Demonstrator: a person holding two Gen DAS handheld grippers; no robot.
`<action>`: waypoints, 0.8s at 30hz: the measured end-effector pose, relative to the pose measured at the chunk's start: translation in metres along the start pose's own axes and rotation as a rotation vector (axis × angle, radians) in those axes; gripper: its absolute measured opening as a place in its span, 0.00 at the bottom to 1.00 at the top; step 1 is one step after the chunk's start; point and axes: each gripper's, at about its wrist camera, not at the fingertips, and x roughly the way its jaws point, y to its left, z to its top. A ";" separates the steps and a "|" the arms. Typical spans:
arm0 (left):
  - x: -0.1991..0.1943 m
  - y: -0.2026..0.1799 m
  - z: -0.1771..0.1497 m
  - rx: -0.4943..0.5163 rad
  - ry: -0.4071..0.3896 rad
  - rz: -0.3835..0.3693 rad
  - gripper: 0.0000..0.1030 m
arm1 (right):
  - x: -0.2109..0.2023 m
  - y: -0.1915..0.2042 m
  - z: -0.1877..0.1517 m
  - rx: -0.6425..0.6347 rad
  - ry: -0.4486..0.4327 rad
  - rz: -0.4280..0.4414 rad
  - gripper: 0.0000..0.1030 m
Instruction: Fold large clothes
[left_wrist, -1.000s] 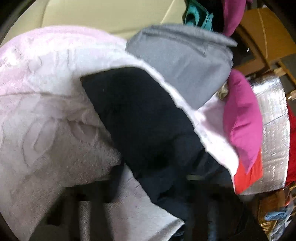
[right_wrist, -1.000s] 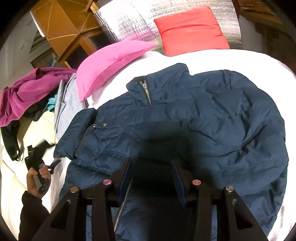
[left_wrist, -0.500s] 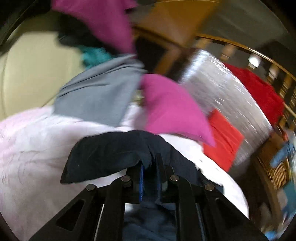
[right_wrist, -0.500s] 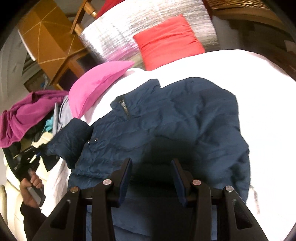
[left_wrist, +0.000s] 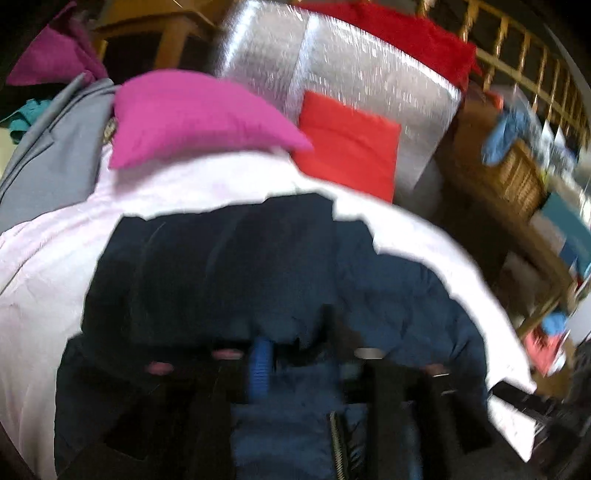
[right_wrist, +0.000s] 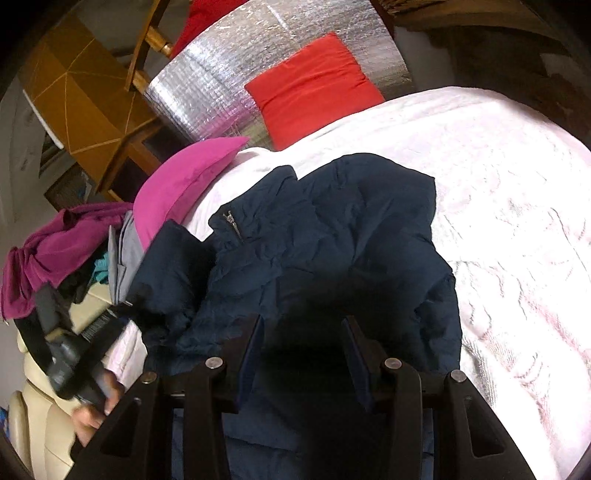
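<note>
- The navy puffer jacket (right_wrist: 332, 240) is lying on the pale pink bedspread (right_wrist: 517, 221), near the bed's edge at 9 o'clock in the right wrist view.
- To 3 o'clock of the jacket, a wide bare part of the bedspread is giving open room.
- At 9 o'clock the room is getting tight: a grey garment (right_wrist: 127, 254) and a magenta cloth (right_wrist: 55, 251) are piling beside the bed, over a cream cushion (right_wrist: 40, 413).
- A magenta pillow (right_wrist: 181, 184) is lying at 11 o'clock, just beside the jacket's collar; a red pillow (right_wrist: 314, 88) is leaning on a silver foil panel (right_wrist: 207, 96) at 12 o'clock.
- Wooden furniture (right_wrist: 81, 96) is standing behind, at 10 o'clock.
- The jacket's long axis is running from 6 to 12 o'clock, with collar and zipper (right_wrist: 232, 227) pointing to about 11 o'clock. One sleeve (right_wrist: 166, 273) is lying folded on the 9 o'clock side.
- The left gripper (left_wrist: 295, 354) is hovering over the jacket, its jaws opening; the view is blurred, and I cannot tell if cloth is touching the blue pad (left_wrist: 260, 365). A hand (right_wrist: 96, 402) is holding it.
- The right gripper (right_wrist: 303, 354) is standing partly open low over the jacket's hem; whether cloth is pinched, I cannot tell.
</note>
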 end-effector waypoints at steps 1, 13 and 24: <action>-0.001 -0.002 -0.003 0.000 0.020 0.004 0.71 | 0.000 -0.001 0.000 0.004 0.000 0.002 0.47; -0.069 0.069 -0.001 -0.199 -0.076 0.038 0.80 | 0.018 0.038 -0.010 -0.085 0.074 0.028 0.72; -0.022 0.137 -0.014 -0.409 0.113 0.319 0.80 | 0.081 0.116 -0.006 -0.347 0.142 -0.057 0.80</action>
